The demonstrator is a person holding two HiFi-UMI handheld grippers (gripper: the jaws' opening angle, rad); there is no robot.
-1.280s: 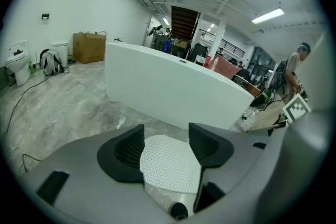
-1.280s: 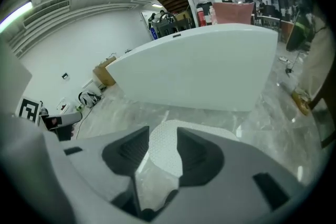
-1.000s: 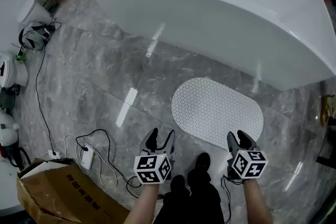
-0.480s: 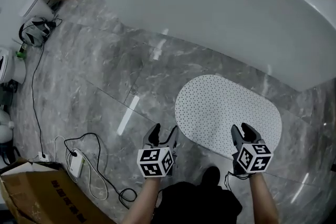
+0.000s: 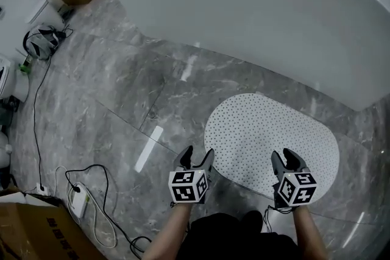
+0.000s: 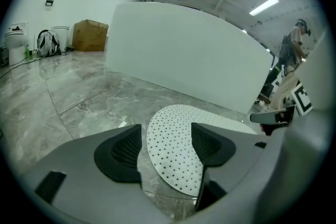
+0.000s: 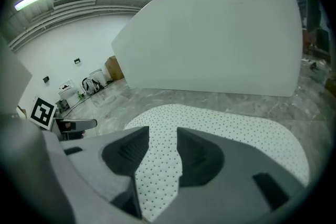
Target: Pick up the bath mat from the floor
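Closest to the person, the left gripper (image 5: pixel 196 155) and the right gripper (image 5: pixel 286 158) are both held out low over the floor (image 5: pixel 122 88). The left gripper's jaws have just been opening and now stand wide apart, with nothing pinched; in the left gripper view the round end of the bath mat (image 5: pixel 268 131) shows through the gap, lying on the floor past the jaws. The right gripper's jaws are apart too and hold nothing, and the mat shows through their gap the same way. The left gripper is by the mat's near left end and the right gripper is over its near edge, more to the right. So I think this is the reaching step, and the mat is not grabbed yet. Next, each gripper likely has to go down to the near edge, slide one jaw under it, close, and then both lift together. That could be tricky, as the edge looks thin and lies flat. The mat is white, long with round ends, and full of little dark dots. It rests on the grey stone floor, near the big white bathtub (image 5: pixel 244 9) but not touching it.
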